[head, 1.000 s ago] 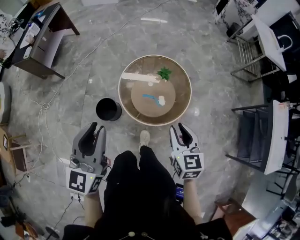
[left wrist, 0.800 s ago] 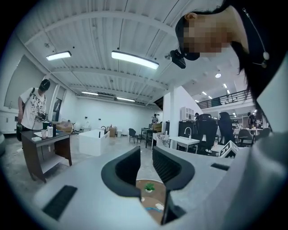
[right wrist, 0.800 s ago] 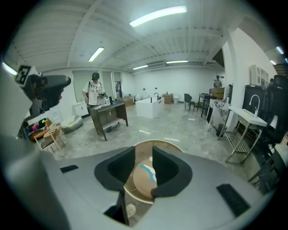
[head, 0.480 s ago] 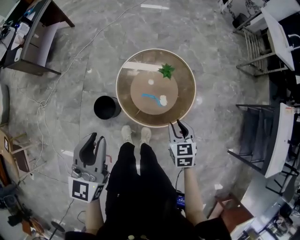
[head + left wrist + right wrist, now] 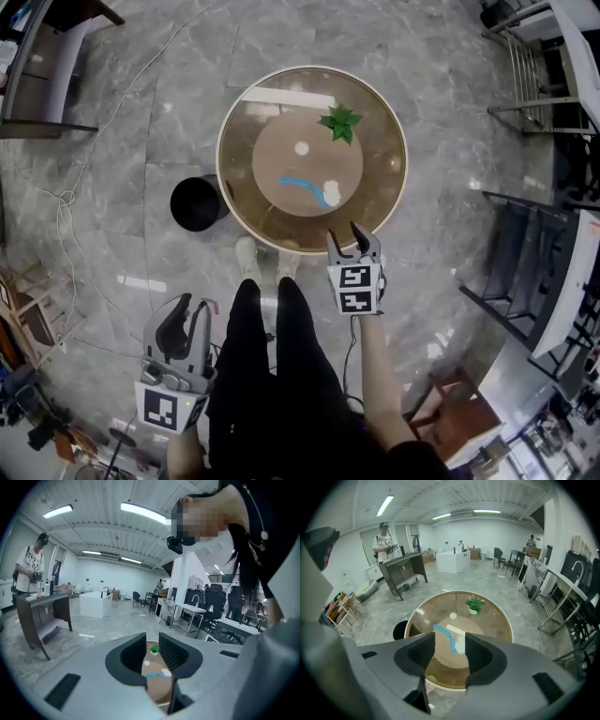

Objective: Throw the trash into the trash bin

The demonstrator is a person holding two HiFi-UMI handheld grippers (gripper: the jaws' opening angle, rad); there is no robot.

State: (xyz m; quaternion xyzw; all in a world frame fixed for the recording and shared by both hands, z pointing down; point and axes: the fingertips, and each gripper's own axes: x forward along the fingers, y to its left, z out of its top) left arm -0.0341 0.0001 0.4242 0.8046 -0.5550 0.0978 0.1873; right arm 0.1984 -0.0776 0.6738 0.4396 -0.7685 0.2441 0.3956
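Observation:
A round glass table (image 5: pixel 389 202) carries a curved blue strip (image 5: pixel 298 183) and a white crumpled wad (image 5: pixel 331 194) near its middle. A small white bit (image 5: pixel 302 148) and a green potted plant (image 5: pixel 340 122) lie farther back. The black trash bin (image 5: pixel 199 202) stands on the floor at the table's left. My right gripper (image 5: pixel 349 240) hangs over the table's near rim, its jaws opening with nothing between them; the strip (image 5: pixel 444 637) and wad (image 5: pixel 460 645) lie ahead of it. My left gripper (image 5: pixel 184 309) is low beside my left leg, open and empty; the table (image 5: pixel 157 693) shows between its jaws.
Cables (image 5: pixel 70 202) trail over the marble floor at the left. Metal racks and chairs (image 5: pixel 544 234) line the right side. A dark desk (image 5: pixel 44 606) with a person (image 5: pixel 30 569) beside it stands at the far left. My shoes (image 5: pixel 248 255) are by the table's near edge.
The table has come closer and sits higher in the head view. My right gripper has reached the table's near rim with wider jaws. The left gripper has dropped lower beside my leg.

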